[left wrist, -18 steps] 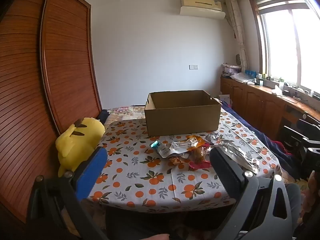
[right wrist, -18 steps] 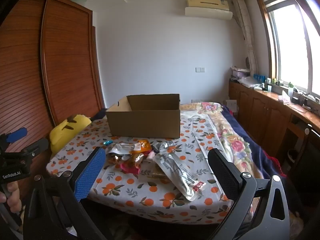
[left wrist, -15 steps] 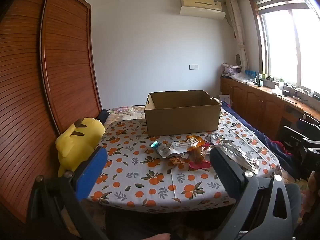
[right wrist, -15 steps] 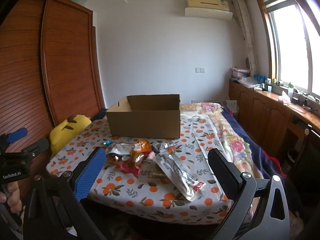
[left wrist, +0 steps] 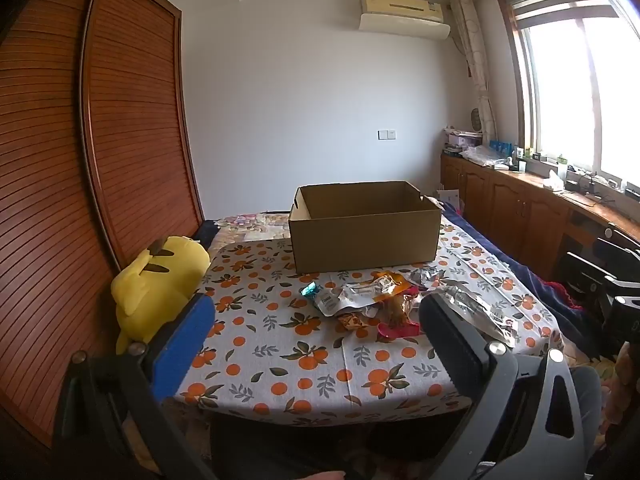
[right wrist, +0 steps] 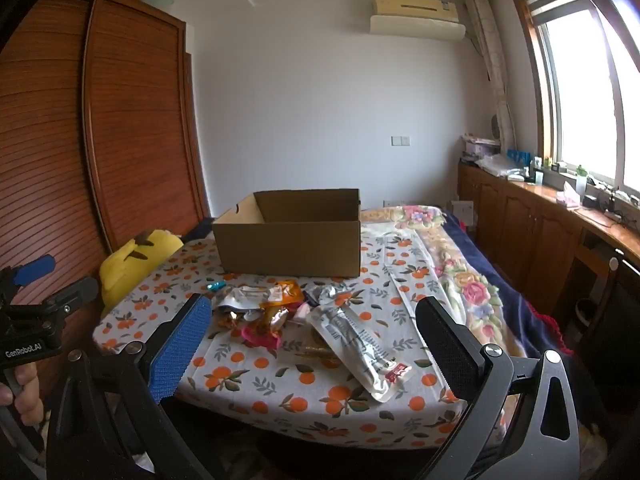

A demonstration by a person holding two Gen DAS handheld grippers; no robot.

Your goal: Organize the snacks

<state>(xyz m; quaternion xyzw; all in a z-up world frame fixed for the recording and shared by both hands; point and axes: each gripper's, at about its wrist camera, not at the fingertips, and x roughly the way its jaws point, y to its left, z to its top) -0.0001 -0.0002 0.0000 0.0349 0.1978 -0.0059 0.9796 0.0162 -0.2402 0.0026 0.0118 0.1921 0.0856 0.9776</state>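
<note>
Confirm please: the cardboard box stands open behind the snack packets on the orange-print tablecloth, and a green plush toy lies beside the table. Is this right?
Not quite. The plush toy is yellow, not green, as the left wrist view shows. The rest holds: the open cardboard box stands behind the snack packets on the orange-print tablecloth.

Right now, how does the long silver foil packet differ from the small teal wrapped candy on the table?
The long silver foil packet is much larger and lies near the table's front edge; the small teal wrapped candy lies alone, closer to the brown cardboard box. Both rest flat on the orange-print tablecloth, untouched.
</note>
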